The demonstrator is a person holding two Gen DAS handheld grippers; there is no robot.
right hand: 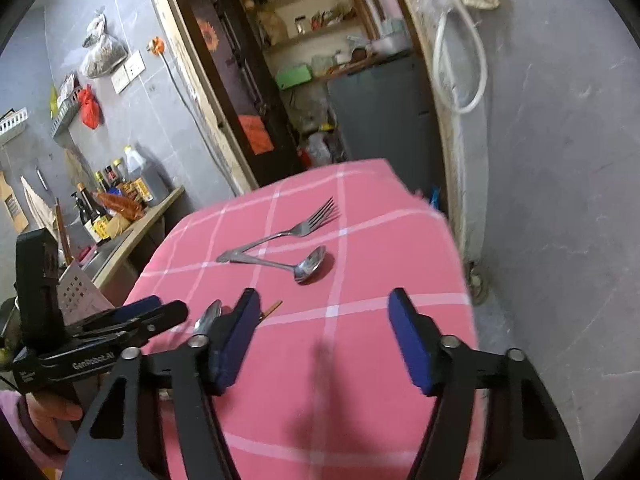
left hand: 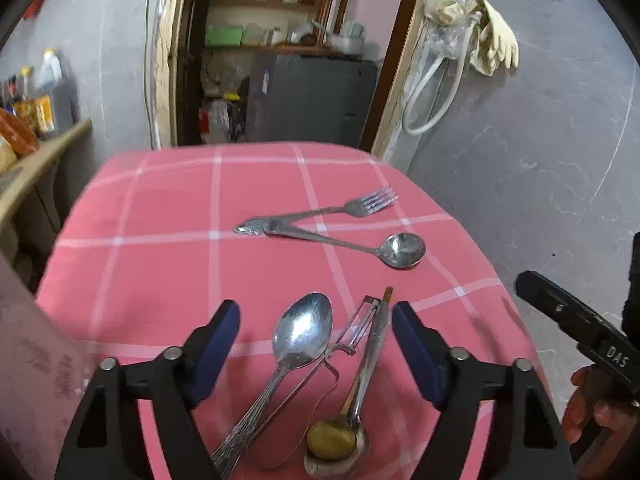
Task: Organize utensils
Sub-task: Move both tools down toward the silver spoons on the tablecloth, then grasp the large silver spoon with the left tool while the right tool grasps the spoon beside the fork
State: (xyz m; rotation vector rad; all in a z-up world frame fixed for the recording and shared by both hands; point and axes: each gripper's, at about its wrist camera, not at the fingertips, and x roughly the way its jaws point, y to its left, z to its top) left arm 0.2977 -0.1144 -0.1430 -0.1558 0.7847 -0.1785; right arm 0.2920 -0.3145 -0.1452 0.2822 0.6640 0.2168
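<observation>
On the pink checked tablecloth (left hand: pixel 160 208) a fork (left hand: pixel 320 213) and a round spoon (left hand: pixel 360 245) lie crossed at their handles at the far right; both show in the right wrist view, the fork (right hand: pixel 288 233) and the spoon (right hand: pixel 296 266). Near me lie a large spoon (left hand: pixel 296 340), a metal peeler (left hand: pixel 344 344) and a small spoon with a yellowish bowl (left hand: pixel 344 432). My left gripper (left hand: pixel 316 340) is open, its jaws either side of these near utensils. My right gripper (right hand: pixel 320 332) is open and empty above bare cloth (right hand: pixel 360 264).
A counter (right hand: pixel 132 236) with bottles and sauce packets (right hand: pixel 116 196) stands to the left of the table. A doorway with shelves and a grey cabinet (left hand: pixel 312 96) is behind it. A hose and gloves (left hand: pixel 492 40) hang on the grey wall at right. The table's right edge drops to the floor.
</observation>
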